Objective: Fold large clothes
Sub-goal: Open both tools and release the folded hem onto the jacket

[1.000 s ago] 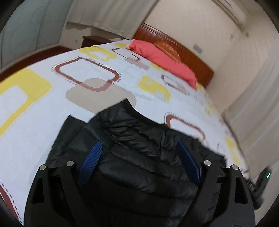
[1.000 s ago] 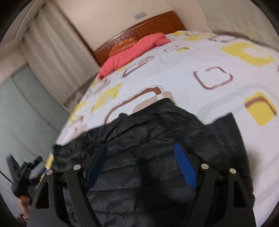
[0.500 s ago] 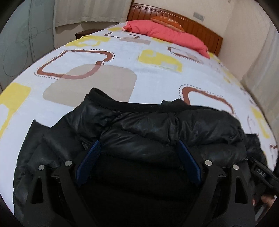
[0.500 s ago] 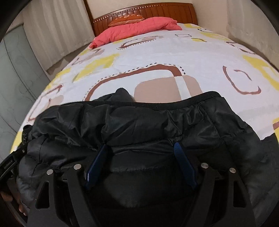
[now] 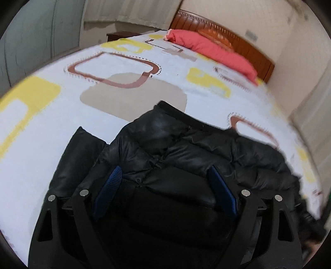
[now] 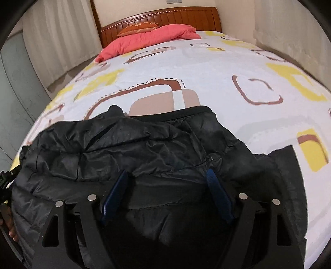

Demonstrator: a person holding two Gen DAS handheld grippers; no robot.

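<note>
Both tools, the left tool (image 5: 165,182) and the right tool (image 6: 167,182), are standing wide open over the black jacket (image 6: 144,144), which is lying on the bed's (image 6: 206,68) near end. The slippery puffy fabric may be sliding out when they are pinching it.

The black jacket (image 5: 186,149) is quilted, puffy cloth with a faint sheen, creased, edged with matt ribbed trim. The bed sheet (image 6: 206,68), filling mid-frame, is smooth matt printed cloth. At the top, the headboard (image 6: 165,18) is glossy grooved wood; the red quilt (image 6: 149,39) is soft matt fabric.
</note>
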